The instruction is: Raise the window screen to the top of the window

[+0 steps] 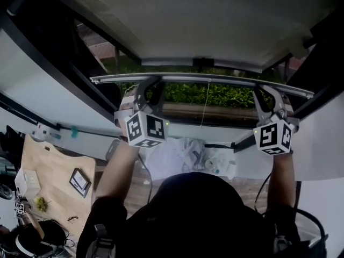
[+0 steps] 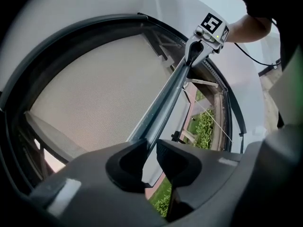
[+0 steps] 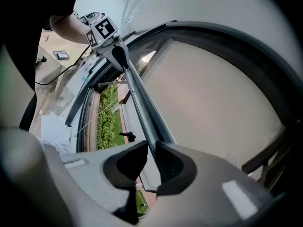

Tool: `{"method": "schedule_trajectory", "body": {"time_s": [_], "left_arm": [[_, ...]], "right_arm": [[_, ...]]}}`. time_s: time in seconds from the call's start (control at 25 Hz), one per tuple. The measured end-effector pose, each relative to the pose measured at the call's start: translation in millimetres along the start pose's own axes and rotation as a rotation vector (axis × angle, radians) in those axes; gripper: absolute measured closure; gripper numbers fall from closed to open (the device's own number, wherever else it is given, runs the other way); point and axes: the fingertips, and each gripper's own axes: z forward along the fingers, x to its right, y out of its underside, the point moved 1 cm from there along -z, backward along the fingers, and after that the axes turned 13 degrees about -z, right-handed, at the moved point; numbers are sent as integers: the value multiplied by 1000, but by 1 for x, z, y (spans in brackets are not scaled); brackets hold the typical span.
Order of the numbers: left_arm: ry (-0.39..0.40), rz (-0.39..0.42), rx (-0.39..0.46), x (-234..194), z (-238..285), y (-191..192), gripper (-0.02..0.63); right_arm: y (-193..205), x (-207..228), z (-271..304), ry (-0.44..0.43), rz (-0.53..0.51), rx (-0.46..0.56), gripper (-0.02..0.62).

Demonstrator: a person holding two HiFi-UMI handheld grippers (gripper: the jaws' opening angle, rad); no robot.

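Clamped tight, the left gripper [image 2: 150, 148] pinches the grey bottom bar [image 1: 199, 78] of the window screen [image 1: 188, 20], jaws closed on the rail's edge. The right gripper [image 3: 151, 150] bites the same bar at its other end. That bar runs across the middle of the head view, and the screen's beige mesh fills the top of the frame above it. Just below the bar, the uncovered strip of window shows a green hedge [image 1: 215, 94] outside. A dark window frame [image 1: 64, 71] slants down the left side, and a wooden desk [image 1: 54, 168] sits at lower left.
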Motion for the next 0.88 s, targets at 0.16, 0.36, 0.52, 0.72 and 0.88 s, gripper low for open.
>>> {"method": "schedule_trajectory", "body": {"time_s": [0.16,0.36,0.52,0.72,0.88], "left_arm": [[-18,6,26,-10,-5,-9,540],[-34,35,41,-23,-9,-26,541],[-42,36,55,-35,-11,-41,541],[-43,46,69,-44,-16,-51,541],[-66,45,82,-53,-19,-60,541]], "right_arm": [[-6,14,-4,30,-12,9,543],[-10,31,-11,69,-22,20,543],[-15,50,-14,88,-26,32,543],[-19,63,-19,96,-33,45,543],[-24,74,-21,117,-33,66,542]]}}
